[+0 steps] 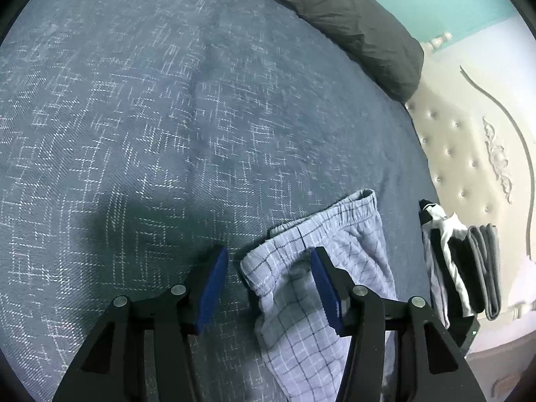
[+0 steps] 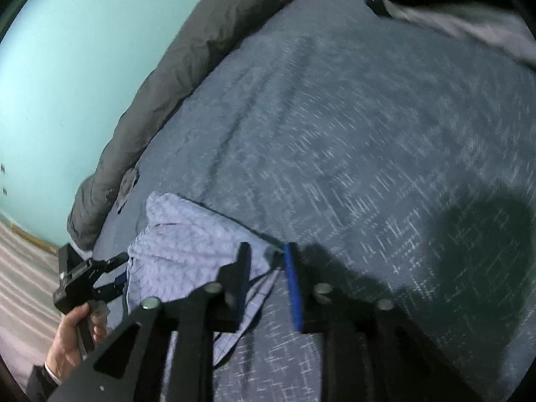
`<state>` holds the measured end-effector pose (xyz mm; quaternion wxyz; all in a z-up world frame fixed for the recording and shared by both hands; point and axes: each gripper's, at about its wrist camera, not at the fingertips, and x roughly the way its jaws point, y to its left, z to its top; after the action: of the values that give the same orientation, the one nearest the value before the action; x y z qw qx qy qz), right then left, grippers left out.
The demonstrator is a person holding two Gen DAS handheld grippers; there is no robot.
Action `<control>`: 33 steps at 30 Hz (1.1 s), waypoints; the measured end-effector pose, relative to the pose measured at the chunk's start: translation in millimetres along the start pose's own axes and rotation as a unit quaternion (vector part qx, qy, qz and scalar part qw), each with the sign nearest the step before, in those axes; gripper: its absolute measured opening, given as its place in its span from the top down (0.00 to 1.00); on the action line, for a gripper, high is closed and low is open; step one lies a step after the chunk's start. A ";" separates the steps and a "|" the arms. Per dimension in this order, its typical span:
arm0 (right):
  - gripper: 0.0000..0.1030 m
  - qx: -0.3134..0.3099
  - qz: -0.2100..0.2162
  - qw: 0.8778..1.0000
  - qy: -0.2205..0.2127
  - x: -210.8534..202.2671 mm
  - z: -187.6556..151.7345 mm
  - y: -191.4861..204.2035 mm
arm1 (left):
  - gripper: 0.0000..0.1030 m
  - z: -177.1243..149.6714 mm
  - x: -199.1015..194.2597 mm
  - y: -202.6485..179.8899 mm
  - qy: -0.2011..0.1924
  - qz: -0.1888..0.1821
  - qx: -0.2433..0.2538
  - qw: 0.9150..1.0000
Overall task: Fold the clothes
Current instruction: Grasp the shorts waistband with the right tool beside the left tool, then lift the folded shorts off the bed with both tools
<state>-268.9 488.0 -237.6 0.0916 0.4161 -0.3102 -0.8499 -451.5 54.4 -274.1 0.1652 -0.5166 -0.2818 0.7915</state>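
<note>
Light blue checked shorts (image 1: 311, 268) lie on the blue patterned bedspread (image 1: 167, 117), elastic waistband away from me. My left gripper (image 1: 269, 268) is open, its jaws straddling the shorts' near left edge, the fabric loose between them. In the right wrist view the shorts (image 2: 187, 244) lie crumpled at the bed's left edge. My right gripper (image 2: 268, 261) is open over the shorts' right edge, which lies loose between the blue pads. The left gripper also shows in the right wrist view (image 2: 115, 276), held by a hand at the shorts' left side.
A stack of folded dark, grey and white clothes (image 1: 462, 264) sits at the right by the cream tufted headboard (image 1: 469, 140). A dark grey duvet (image 1: 351, 20) runs along the far edge by the teal wall. More clothes (image 2: 452, 3) lie at the far right.
</note>
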 end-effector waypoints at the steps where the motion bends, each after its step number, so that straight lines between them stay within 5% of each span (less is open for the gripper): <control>1: 0.74 -0.010 0.006 1.000 -0.001 -2.2 1.9 6.3 | 0.46 0.1 -0.3 2.2 -0.001 -0.006 -0.003 1.000; 10: 0.52 -0.092 0.062 0.988 0.110 70.6 37.6 84.3 | 0.47 10.7 -12.0 17.5 -0.005 -0.042 0.000 0.999; 19: 0.51 -0.218 0.029 0.959 0.179 139.9 82.3 153.2 | 0.47 -0.8 -10.0 24.4 0.014 -0.063 -0.006 0.998; 26: 0.50 -0.270 0.004 0.935 0.229 191.4 81.0 170.6 | 0.48 -6.1 -1.4 18.7 0.010 -0.076 -0.010 0.997; 33: 0.50 -0.328 -0.012 0.913 0.243 225.7 67.4 180.5 | 0.76 -15.4 -1.0 11.2 -0.005 -0.079 0.007 0.997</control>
<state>-482.6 282.2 -244.4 0.2858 0.5600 0.0231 -0.7773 -436.7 49.3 -285.0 0.2298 -0.4876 -0.3170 0.7804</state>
